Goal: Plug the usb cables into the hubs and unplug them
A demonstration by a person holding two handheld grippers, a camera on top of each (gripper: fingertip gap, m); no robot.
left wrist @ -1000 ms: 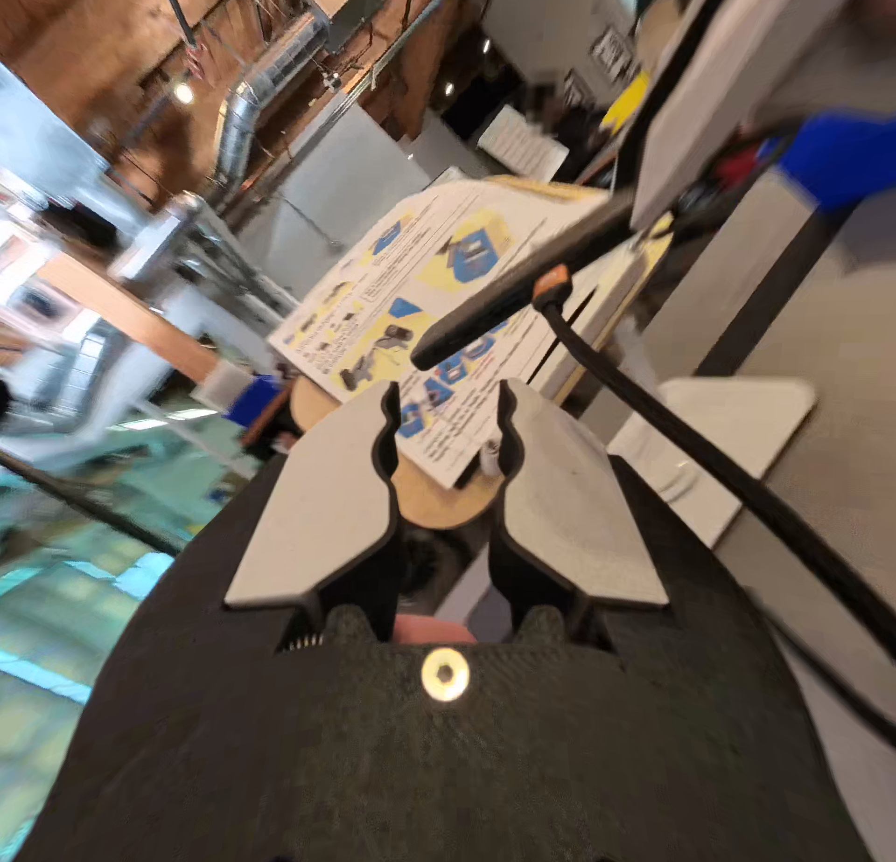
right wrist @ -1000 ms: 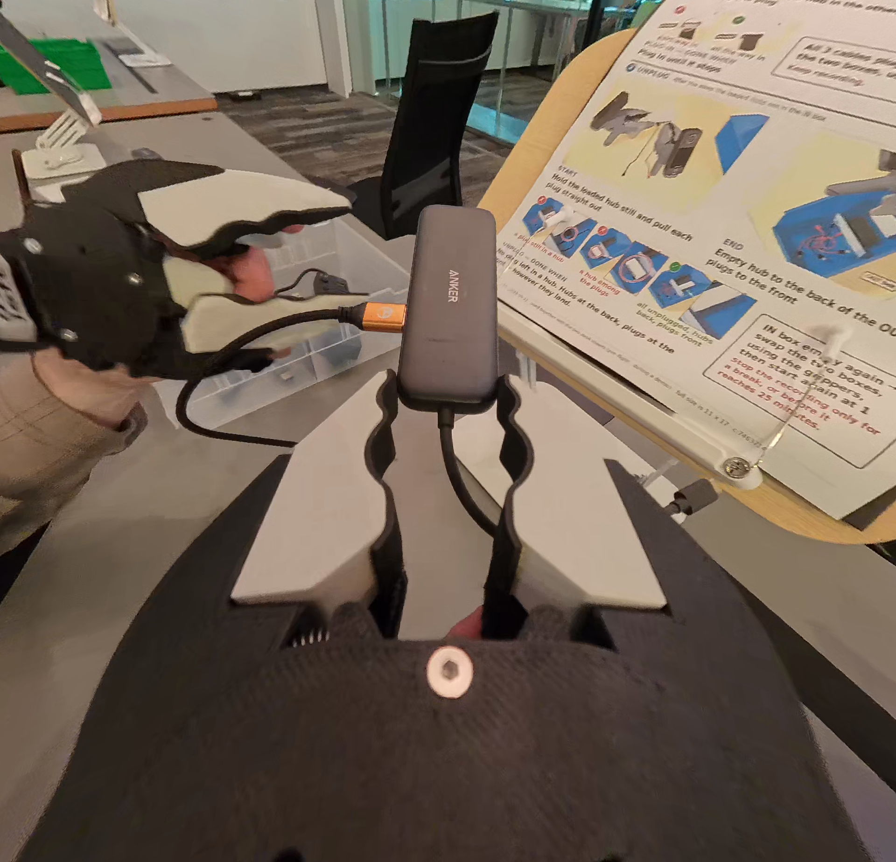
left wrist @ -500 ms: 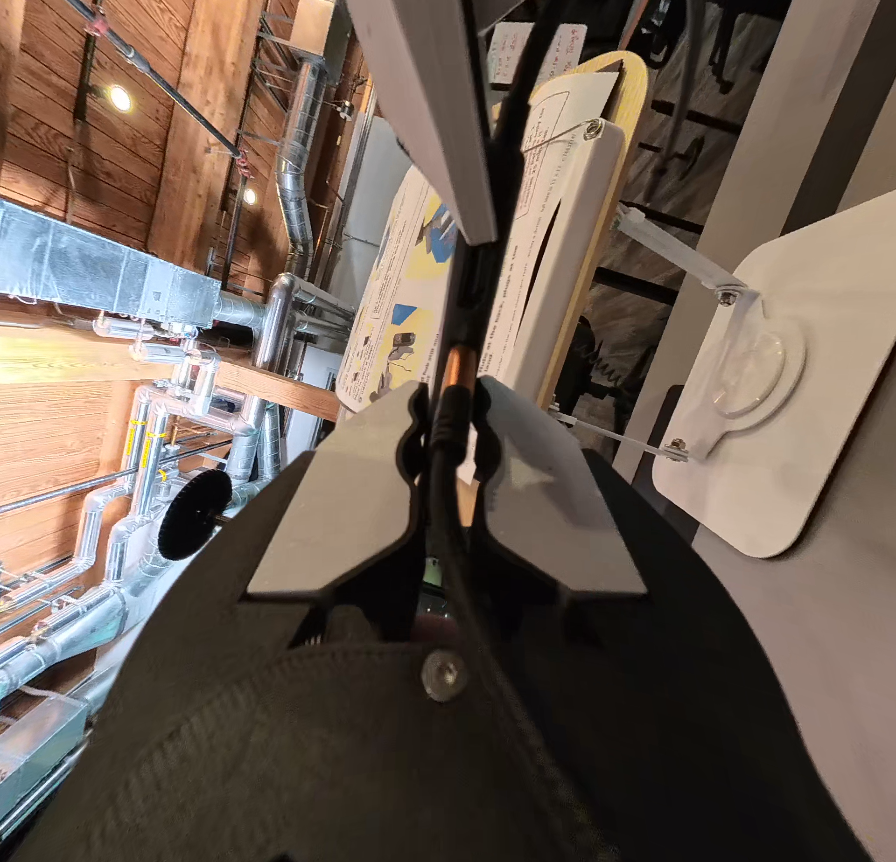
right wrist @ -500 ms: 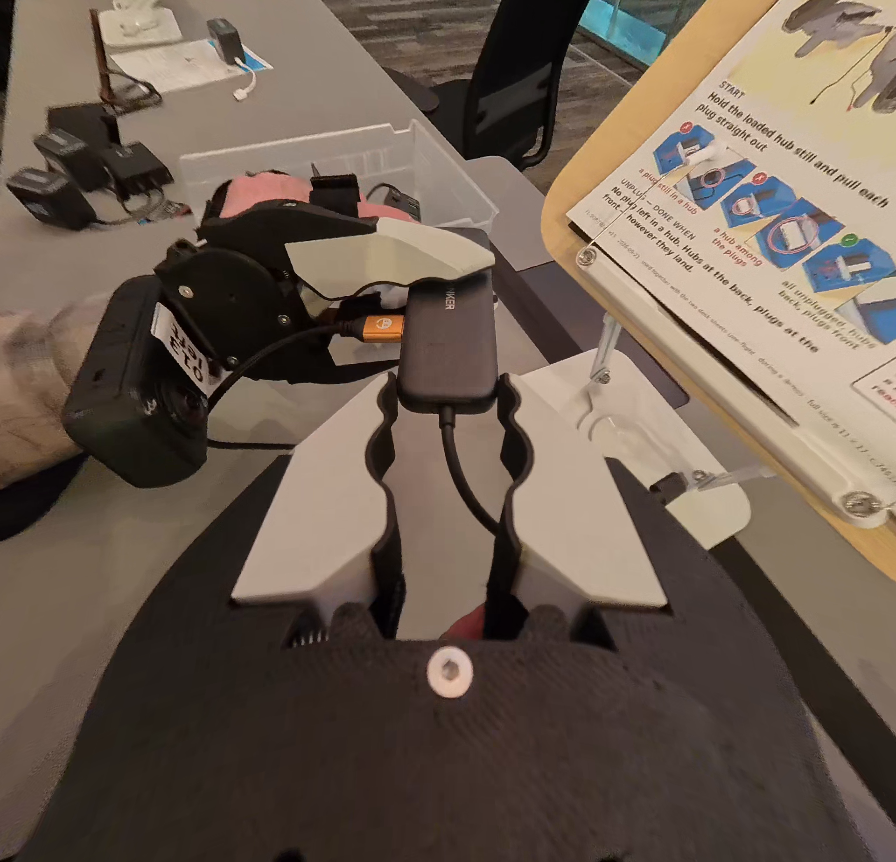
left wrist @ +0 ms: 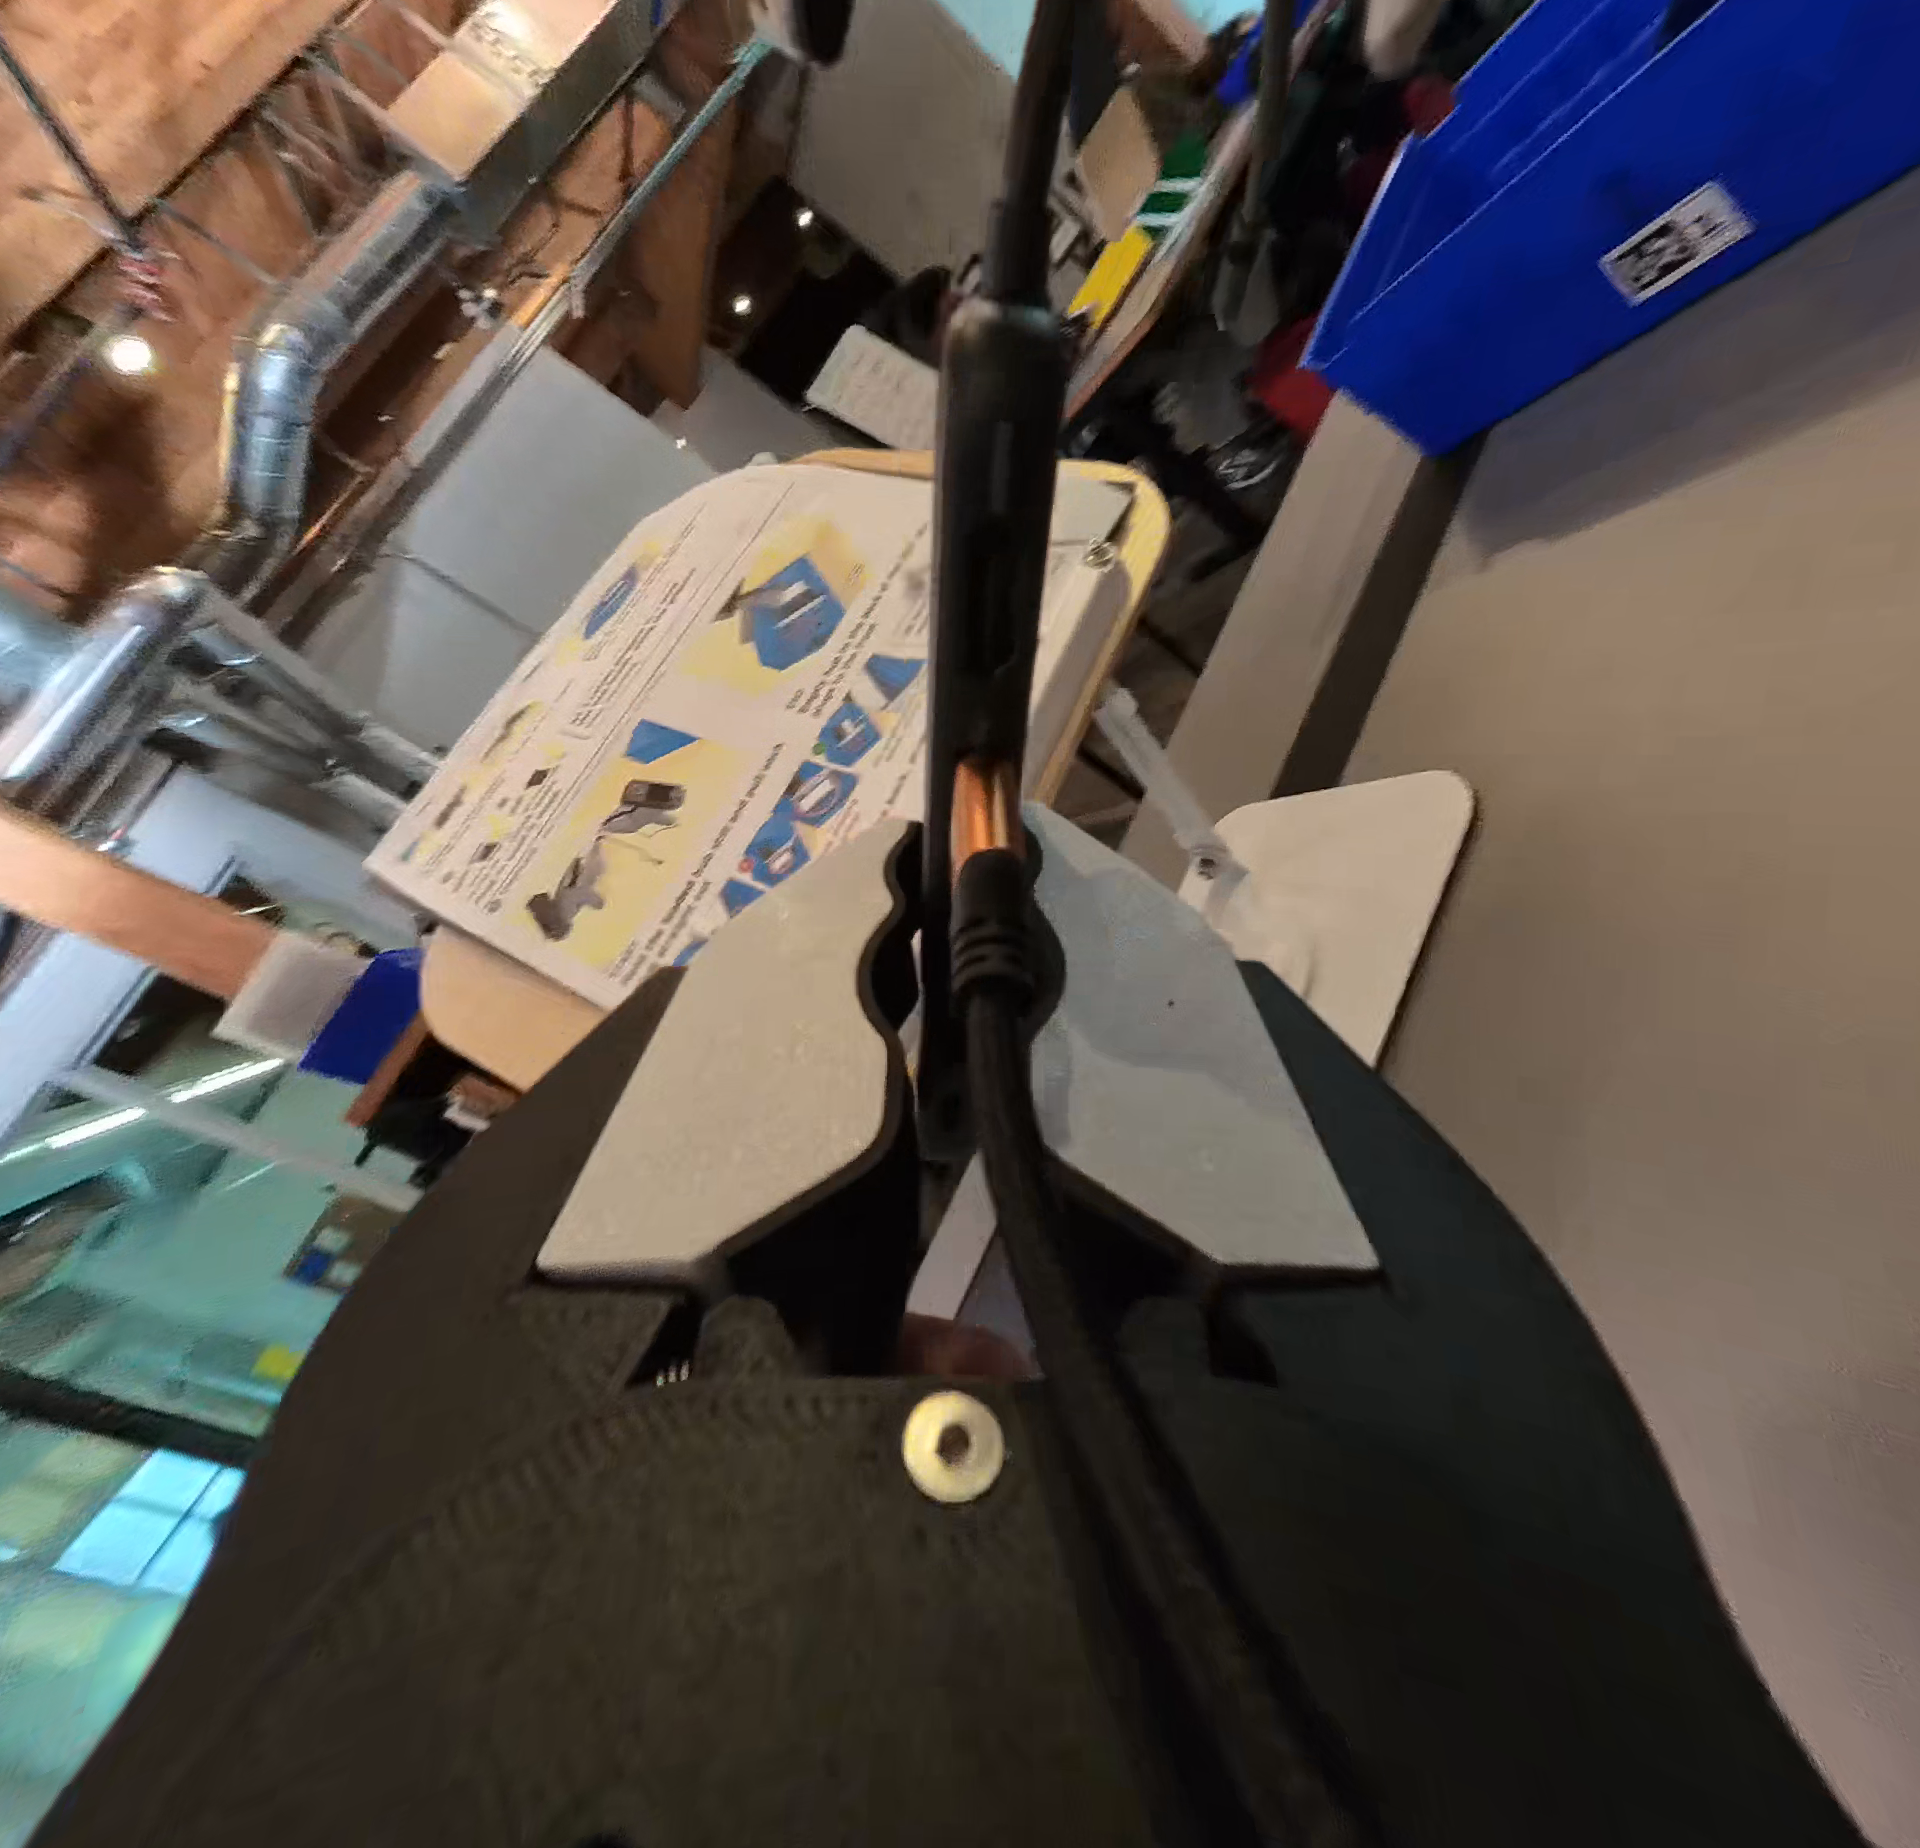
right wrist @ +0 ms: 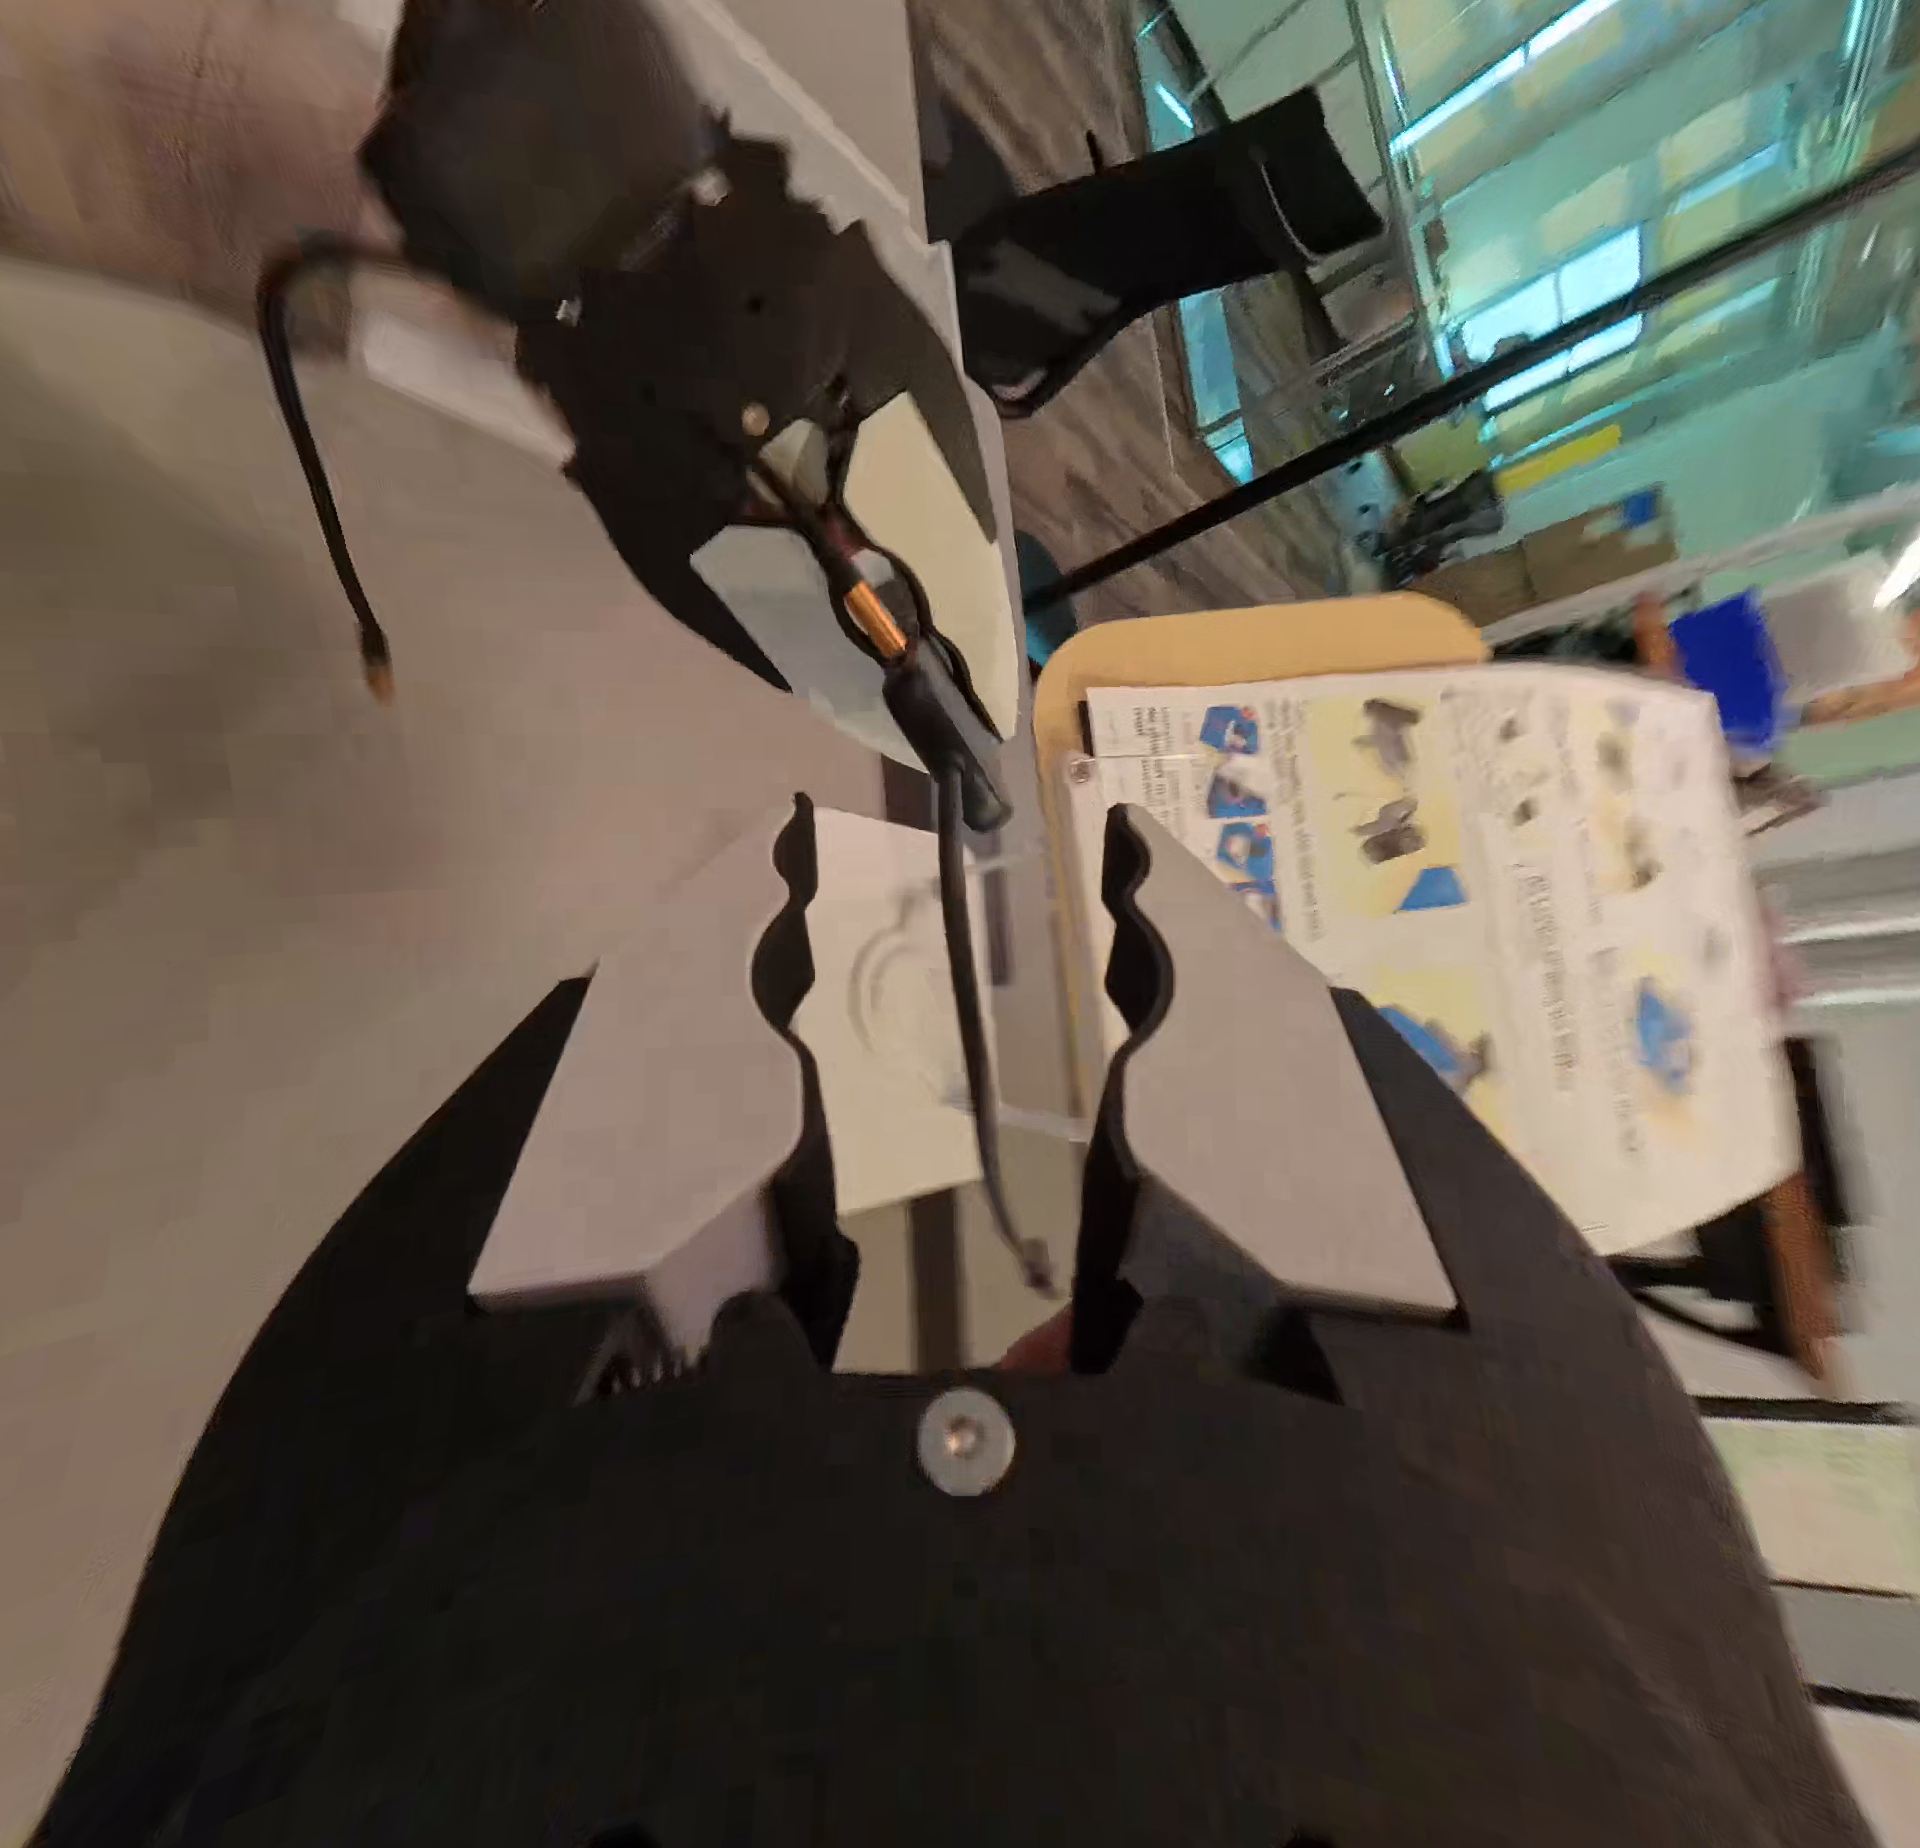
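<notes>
My left gripper (left wrist: pixel 971 853) is shut on the orange-and-black plug (left wrist: pixel 982 806) of a black USB cable (left wrist: pixel 1023 1123). The plug sits in the dark grey hub (left wrist: pixel 992 551), which sticks out beyond the fingertips, seen edge-on. In the right wrist view, the left gripper (right wrist: pixel 904 635) holds the plug (right wrist: pixel 871 609) and the hub (right wrist: pixel 940 733) in the air. The hub's own short cable (right wrist: pixel 961 967) hangs down between my right gripper's fingers without being held. My right gripper (right wrist: pixel 956 822) is open and empty, just short of the hub. The cable's free end (right wrist: pixel 374 671) dangles at the left.
An instruction sheet on a wooden easel (right wrist: pixel 1455 915) stands behind, also in the left wrist view (left wrist: pixel 675 759). Its white base plate (left wrist: pixel 1340 905) lies on the grey table. A blue bin (left wrist: pixel 1662 188) is at the far right. A black chair (right wrist: pixel 1143 229) stands beyond the table.
My right gripper has opened and let go of the hub, then drawn back. My left gripper stays shut on the plug and now carries the hub. Both views have swung sideways.
</notes>
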